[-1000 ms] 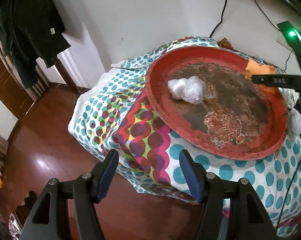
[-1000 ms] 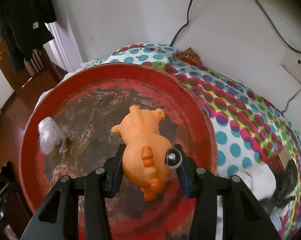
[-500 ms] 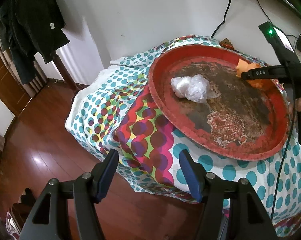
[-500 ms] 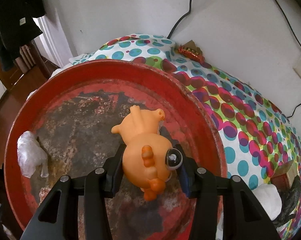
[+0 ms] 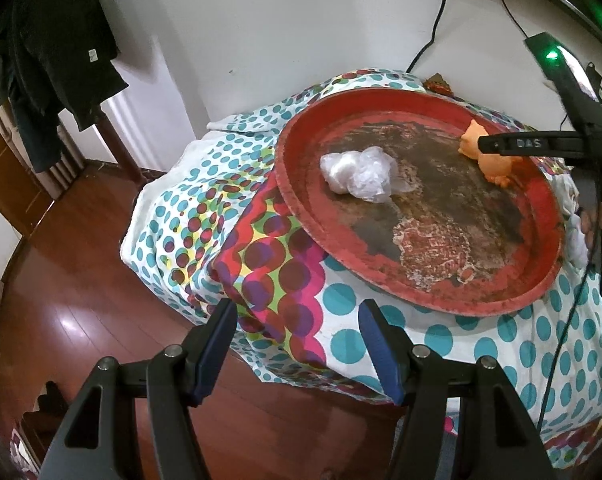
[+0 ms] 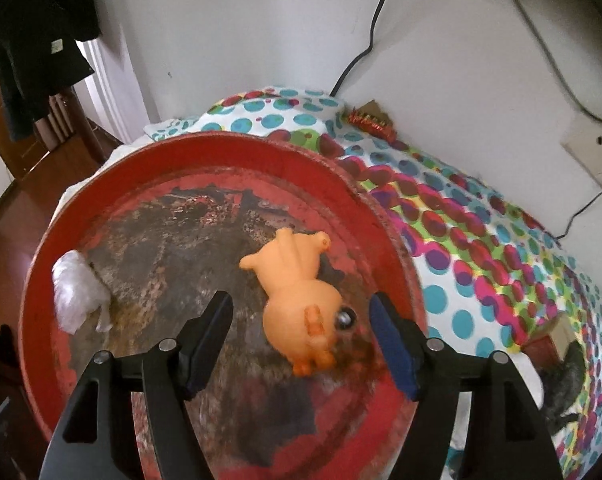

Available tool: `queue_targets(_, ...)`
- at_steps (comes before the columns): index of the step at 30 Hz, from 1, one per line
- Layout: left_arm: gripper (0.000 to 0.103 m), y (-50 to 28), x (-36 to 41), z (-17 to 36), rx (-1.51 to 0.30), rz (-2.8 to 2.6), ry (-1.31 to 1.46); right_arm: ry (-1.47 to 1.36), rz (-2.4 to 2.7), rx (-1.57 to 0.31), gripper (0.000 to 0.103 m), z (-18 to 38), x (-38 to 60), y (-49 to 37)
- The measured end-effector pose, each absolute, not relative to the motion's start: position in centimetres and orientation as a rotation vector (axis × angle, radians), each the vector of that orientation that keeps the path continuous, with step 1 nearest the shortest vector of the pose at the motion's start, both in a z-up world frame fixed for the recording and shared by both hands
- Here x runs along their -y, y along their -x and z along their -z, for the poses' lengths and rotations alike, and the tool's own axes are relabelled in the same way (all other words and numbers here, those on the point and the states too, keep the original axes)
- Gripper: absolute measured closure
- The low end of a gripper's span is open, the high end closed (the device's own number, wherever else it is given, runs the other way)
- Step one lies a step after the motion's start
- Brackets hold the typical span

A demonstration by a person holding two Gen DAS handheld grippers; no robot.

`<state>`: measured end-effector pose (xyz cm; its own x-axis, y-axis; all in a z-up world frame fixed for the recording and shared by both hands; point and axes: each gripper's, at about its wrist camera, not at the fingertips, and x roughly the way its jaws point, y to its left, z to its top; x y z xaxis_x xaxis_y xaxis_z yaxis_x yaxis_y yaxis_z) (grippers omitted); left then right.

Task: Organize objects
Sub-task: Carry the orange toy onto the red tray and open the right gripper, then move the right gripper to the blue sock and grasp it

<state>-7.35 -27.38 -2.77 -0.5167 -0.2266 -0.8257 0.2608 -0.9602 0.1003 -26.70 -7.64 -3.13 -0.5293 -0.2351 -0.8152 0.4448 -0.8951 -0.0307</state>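
Right gripper (image 6: 301, 336) jaws opening, just let go of the orange rubber toy (image 6: 297, 300), now lying loose between them on the red tray (image 6: 381, 208) near the crumpled plastic bag (image 6: 77, 292); left gripper (image 5: 297, 344) wide, empty — placement looks done.

Your right gripper (image 6: 301, 336) had its pads clamped on the orange toy animal (image 6: 297, 292) a second ago; now its jaws are opening, and a clear gap shows on each side of the toy, which lies loose on the worn floor of the red tray (image 6: 205, 152) (a little blurred, near the right rim). From your left-hand camera, the toy (image 5: 487, 156) now shows more fully below the right gripper's arm, at the tray's (image 5: 301, 200) far right.
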Motion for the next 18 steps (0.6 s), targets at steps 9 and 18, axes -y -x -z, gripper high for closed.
queue_targets(9, 0.038, 7.2, 24.1, 1.9, 0.035, 2.58, -1.343, -1.16, 2.46, -0.24, 0.034, 0.9, 2.2, 21.5)
queue_targets(18, 0.038, 6.7, 19.2, 1.5, 0.12, 2.672, -1.359, -1.15, 2.52, -0.264, 0.033, 1.2, -5.1, 16.7)
